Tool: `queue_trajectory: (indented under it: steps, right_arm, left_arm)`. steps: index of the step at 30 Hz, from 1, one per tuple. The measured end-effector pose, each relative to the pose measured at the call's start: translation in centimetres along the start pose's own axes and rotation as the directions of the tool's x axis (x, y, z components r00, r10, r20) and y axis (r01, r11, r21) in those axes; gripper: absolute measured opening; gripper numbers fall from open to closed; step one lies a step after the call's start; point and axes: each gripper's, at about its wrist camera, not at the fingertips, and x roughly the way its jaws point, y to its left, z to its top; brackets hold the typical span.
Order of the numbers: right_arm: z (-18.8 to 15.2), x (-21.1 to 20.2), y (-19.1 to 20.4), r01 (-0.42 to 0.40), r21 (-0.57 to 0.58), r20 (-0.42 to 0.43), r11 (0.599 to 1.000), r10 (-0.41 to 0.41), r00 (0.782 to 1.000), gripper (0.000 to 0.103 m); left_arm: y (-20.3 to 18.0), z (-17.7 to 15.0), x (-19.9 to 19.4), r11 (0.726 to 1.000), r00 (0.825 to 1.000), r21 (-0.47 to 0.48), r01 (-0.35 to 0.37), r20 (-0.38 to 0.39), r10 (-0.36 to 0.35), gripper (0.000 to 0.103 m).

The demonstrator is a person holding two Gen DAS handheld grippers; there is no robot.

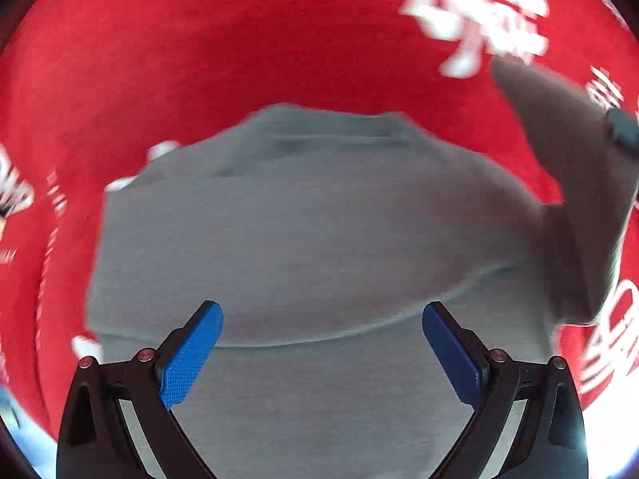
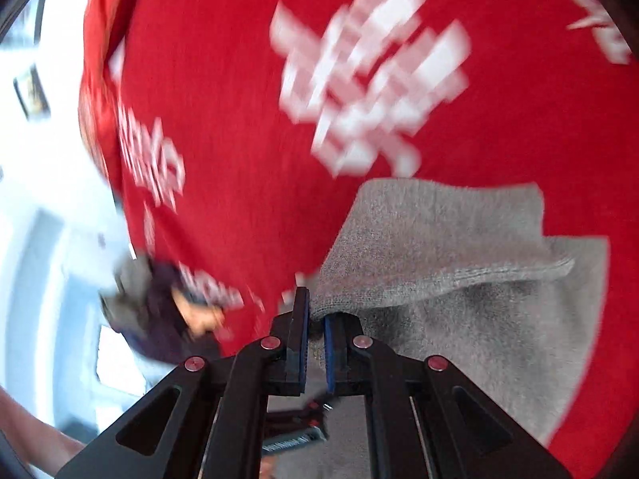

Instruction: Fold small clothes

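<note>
Between the jaws of the right gripper sits a pinched edge of the grey cloth, a small knit piece with a fuzzy weave. The blue pads are closed almost together on that edge, and from the clamp the fabric rises ahead of the jaws and to their right, doubling over itself in a raised fold whose stitched hem hangs above a lower layer. The left gripper points steeply down with its jaws spread wide and nothing between them; the same cloth lies flat ahead of and beneath them, a curved hem line running across just beyond the fingertips, and its far right corner is drawn upward. Under the cloth spreads a red cover with white lettering, blurred in both views.
</note>
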Motion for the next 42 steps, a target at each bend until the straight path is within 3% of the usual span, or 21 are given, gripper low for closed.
queue_trajectory:
  steps: [4, 8, 9, 10, 11, 15, 16, 17, 18, 19, 21, 24, 27, 30, 34, 35, 36, 37, 40, 42]
  right_arm:
    - [-3.0, 8.9, 1.6, 0.076, -0.090, -0.200, 0.993, -0.093, 0.975, 0.008]
    - [-6.1, 13.3, 0.9, 0.218, -0.120, -0.323, 0.968, -0.246, 0.914, 0.011]
    - [-6.5, 13.3, 0.6, 0.243, -0.098, -0.323, 0.965, -0.262, 0.909, 0.022]
    - [-6.7, 13.0, 0.3, 0.253, -0.072, -0.316, 0.965, -0.262, 0.912, 0.032]
    - [-6.7, 12.5, 0.0, 0.259, -0.026, -0.299, 0.965, -0.255, 0.919, 0.049]
    - [-5.8, 10.5, -1.9, 0.219, 0.178, -0.191, 0.959, -0.185, 0.964, 0.053]
    - [-5.5, 10.3, -2.5, 0.212, 0.238, -0.165, 0.948, -0.176, 0.971, 0.052]
    - [-5.2, 10.3, -3.1, 0.210, 0.290, -0.147, 0.934, -0.173, 0.974, 0.041]
    - [-5.1, 10.4, -3.4, 0.200, 0.325, -0.130, 0.924, -0.166, 0.977, 0.011]
    - [-4.9, 10.6, -2.9, 0.212, 0.321, -0.113, 0.923, -0.185, 0.976, 0.006]
    - [-3.8, 11.5, -0.4, 0.222, 0.222, -0.084, 0.949, -0.208, 0.974, 0.006]
    - [-3.2, 13.9, 4.4, 0.211, 0.021, -0.110, 0.977, -0.208, 0.972, 0.006]
    - [-5.4, 18.0, 9.1, 0.205, -0.233, -0.195, 0.951, -0.252, 0.948, 0.006]
    - [-8.7, 22.6, 11.7, 0.169, -0.398, -0.302, 0.902, -0.303, 0.904, 0.007]
    - [-13.3, 26.7, 12.5, 0.203, -0.597, -0.356, 0.776, -0.483, 0.800, 0.016]
    - [-13.9, 27.0, 12.9, 0.199, -0.619, -0.352, 0.760, -0.495, 0.794, 0.030]
    - [-14.4, 26.8, 13.4, 0.188, -0.628, -0.349, 0.755, -0.490, 0.799, 0.053]
    - [-14.7, 26.4, 13.7, 0.176, -0.628, -0.354, 0.758, -0.480, 0.803, 0.061]
    - [-14.6, 24.3, 13.9, 0.156, -0.586, -0.382, 0.795, -0.441, 0.812, 0.064]
    - [-13.4, 22.0, 12.9, 0.189, -0.512, -0.372, 0.838, -0.415, 0.830, 0.064]
  left_arm:
    - [5.1, -1.5, 0.3, 0.997, 0.999, -0.056, -0.051, -0.019, 0.050, 0.101]
    - [7.6, -2.9, 0.7, 0.994, 0.998, -0.091, -0.052, -0.039, 0.049, 0.101]
    - [8.5, -3.4, 0.7, 0.994, 0.998, -0.097, -0.048, -0.041, 0.044, 0.101]
    - [9.0, -3.8, 0.7, 0.994, 0.998, -0.103, -0.045, -0.042, 0.040, 0.101]
    - [9.0, -4.0, 0.8, 0.994, 0.998, -0.105, -0.041, -0.043, 0.037, 0.101]
    - [9.8, -3.9, 1.6, 0.992, 0.998, -0.122, -0.027, -0.053, 0.020, 0.101]
    - [10.1, -4.0, 1.6, 0.991, 0.998, -0.129, -0.020, -0.055, 0.013, 0.101]
    - [10.4, -3.9, 1.6, 0.991, 0.999, -0.136, -0.012, -0.054, 0.005, 0.101]
    - [10.8, -3.9, 1.6, 0.990, 0.999, -0.142, -0.007, -0.052, -0.001, 0.101]
    - [11.2, -3.9, 1.6, 0.989, 0.999, -0.146, -0.005, -0.050, -0.002, 0.101]
    - [12.1, -4.1, 1.3, 0.988, 0.999, -0.152, -0.010, -0.043, 0.003, 0.101]
    - [13.5, -4.7, 1.0, 0.986, 0.999, -0.166, -0.016, -0.040, 0.010, 0.101]
    - [14.9, -5.6, 1.1, 0.983, 0.998, -0.183, -0.031, -0.057, 0.021, 0.101]
    - [16.0, -6.4, 1.1, 0.979, 0.997, -0.200, -0.039, -0.070, 0.026, 0.101]
    - [17.1, -7.3, 1.2, 0.976, 0.996, -0.214, -0.043, -0.084, 0.025, 0.101]
    - [17.3, -7.4, 1.2, 0.975, 0.996, -0.216, -0.043, -0.086, 0.025, 0.101]
    - [17.4, -7.4, 1.2, 0.975, 0.996, -0.217, -0.045, -0.086, 0.027, 0.101]
    - [17.5, -7.4, 1.0, 0.975, 0.996, -0.218, -0.045, -0.085, 0.027, 0.101]
    - [17.5, -6.9, 0.4, 0.974, 0.997, -0.225, -0.040, -0.073, 0.025, 0.101]
    - [16.9, -6.3, -0.4, 0.978, 0.998, -0.207, -0.041, -0.054, 0.030, 0.101]
